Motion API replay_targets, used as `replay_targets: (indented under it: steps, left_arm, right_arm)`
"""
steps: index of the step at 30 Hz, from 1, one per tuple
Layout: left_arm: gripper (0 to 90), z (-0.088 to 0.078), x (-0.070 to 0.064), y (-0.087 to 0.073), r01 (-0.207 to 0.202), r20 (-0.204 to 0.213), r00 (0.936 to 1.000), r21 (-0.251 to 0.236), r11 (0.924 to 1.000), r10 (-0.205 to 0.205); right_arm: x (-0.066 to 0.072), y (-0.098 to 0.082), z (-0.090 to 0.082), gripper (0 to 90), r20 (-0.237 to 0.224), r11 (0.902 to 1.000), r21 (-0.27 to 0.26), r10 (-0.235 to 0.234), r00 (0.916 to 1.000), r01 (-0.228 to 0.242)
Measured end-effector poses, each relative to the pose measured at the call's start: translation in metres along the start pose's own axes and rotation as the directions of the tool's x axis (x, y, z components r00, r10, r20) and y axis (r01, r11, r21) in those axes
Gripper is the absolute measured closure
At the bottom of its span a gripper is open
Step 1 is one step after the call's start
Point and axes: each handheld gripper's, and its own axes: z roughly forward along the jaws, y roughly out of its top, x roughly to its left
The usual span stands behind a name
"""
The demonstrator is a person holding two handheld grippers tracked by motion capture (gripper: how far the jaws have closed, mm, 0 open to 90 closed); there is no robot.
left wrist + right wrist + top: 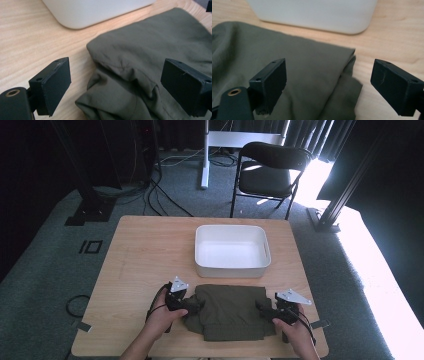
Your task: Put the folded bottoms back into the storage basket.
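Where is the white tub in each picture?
High view: the white tub sits in the middle of the table, just beyond the folded green cloth.
Left gripper view: its rounded corner is along the top edge, above the cloth.
Right gripper view: its side wall runs along the top edge, beyond the cloth.
Shared landmark: the green cloth, always lying just in front of the tub.

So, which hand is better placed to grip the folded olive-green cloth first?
Probably the left. The left gripper has open jaws that straddle the bunched edge of the folded olive-green cloth. The right gripper is also open, but half its gap is over the bare wooden table.
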Motion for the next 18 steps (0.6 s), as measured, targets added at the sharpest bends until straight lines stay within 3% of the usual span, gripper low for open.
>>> replay_targets:
  steps: [9, 13, 18]
  left_arm:
    - [10.8, 0.017, -0.009, -0.018, 0.0, 0.02, 0.9998, 0.079, 0.9969, -0.001]
    - [10.7, 0.022, -0.011, -0.021, 0.004, 0.01, 0.9999, 0.085, 0.9964, -0.005]
    - [10.7, 0.024, -0.012, -0.022, -0.034, 0.003, 0.9994, 0.077, 0.9965, 0.034]
  right_arm:
    - [0.004, -0.015, 0.014, 12.7, 0.011, 0.9983, 0.058, -0.003, 0.9999, 0.003]
    - [0.005, -0.019, 0.019, 12.7, 0.007, 0.9971, 0.076, 0.001, 1.0, -0.002]
    - [0.005, -0.021, 0.023, 12.4, 0.005, 0.9952, 0.098, -0.007, 1.0, 0.007]
